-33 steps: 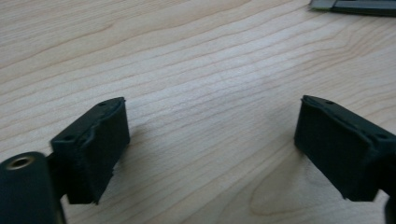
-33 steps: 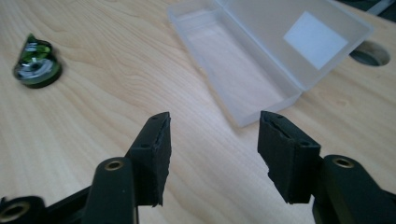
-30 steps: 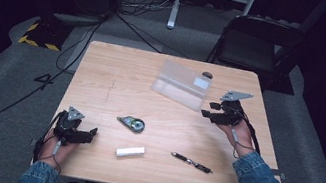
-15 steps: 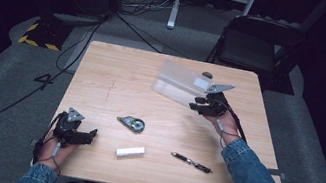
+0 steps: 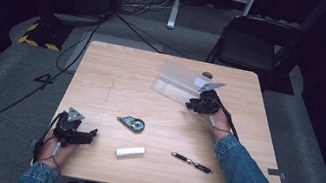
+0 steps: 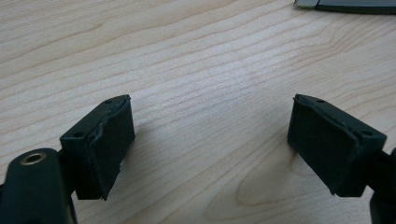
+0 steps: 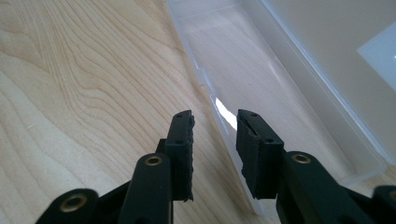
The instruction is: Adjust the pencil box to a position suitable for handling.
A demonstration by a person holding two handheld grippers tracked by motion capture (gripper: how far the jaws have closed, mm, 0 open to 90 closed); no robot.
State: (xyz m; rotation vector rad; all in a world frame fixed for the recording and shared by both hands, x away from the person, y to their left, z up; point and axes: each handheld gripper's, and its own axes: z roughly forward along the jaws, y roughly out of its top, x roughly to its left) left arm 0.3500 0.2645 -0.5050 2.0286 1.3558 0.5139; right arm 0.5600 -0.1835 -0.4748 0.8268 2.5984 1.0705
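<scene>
A clear plastic box [image 5: 175,81] lies open on the far right part of the wooden table [image 5: 117,78]. My right gripper [image 5: 190,105] is at the box's near right end. In the right gripper view this gripper [image 7: 215,122] straddles the box's [image 7: 271,88] near wall, which runs up between the jaws. The jaws have just been closing, and a gap still shows on each side of the wall. My left gripper [image 5: 92,133] rests at the near left of the table. In its own view it [image 6: 210,116] stands wide open over bare wood.
A grey tape dispenser [image 5: 131,123], a white eraser [image 5: 130,152] and a black pen [image 5: 191,162] lie along the near half of the table. A small dark object [image 5: 207,75] sits behind the box. A folding chair [image 5: 255,47] stands beyond the far edge.
The right hand has moved left and down to the box's near right end, and its jaws have narrowed. The left hand has not moved.
</scene>
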